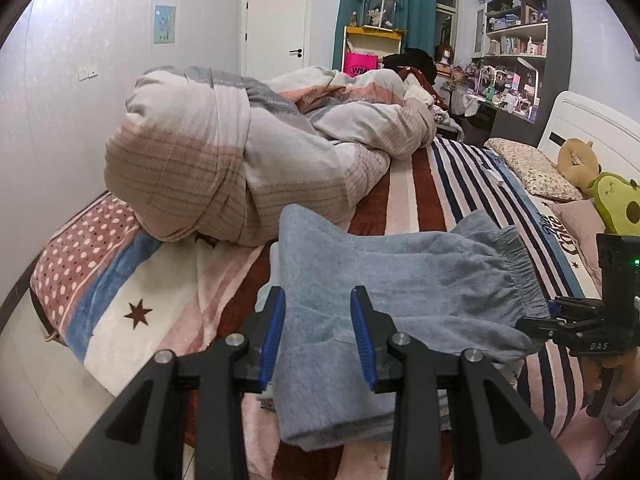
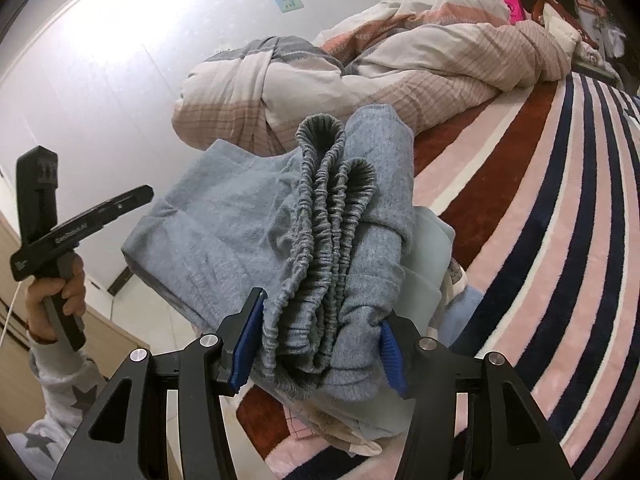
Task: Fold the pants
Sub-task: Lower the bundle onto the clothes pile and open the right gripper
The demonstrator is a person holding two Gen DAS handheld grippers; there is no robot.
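The grey-blue fleece pants (image 1: 404, 276) lie folded in a thick bundle on the striped plush bed cover (image 1: 432, 184), near the bed's front edge, just in front of the bunched pink-and-grey striped quilt (image 1: 224, 152). The fabric is soft and brushed, with 2 or more layers stacked. In the left wrist view the gathered elastic waistband (image 1: 520, 264) sits at the right end of the bundle, ruffled and slightly darker than the rest. In the right wrist view the same waistband (image 2: 320, 240) shows as several ribbed, rippled edges pressed side by side, running away from the camera, with a rounded fold of cloth rising beside them.

The right tongs (image 2: 316, 344) are clamped on the waistband end of the bundle, with the 2 blue pads (image 2: 246, 340) pressing into the cloth from either side.

The left tongs (image 1: 318, 332) stand apart, with the blue-lined fingers either side of the near end of the bundle and not squeezing it; the cloth passes between and beneath them.

A light blue-grey garment (image 2: 428, 256) lies under the pants.
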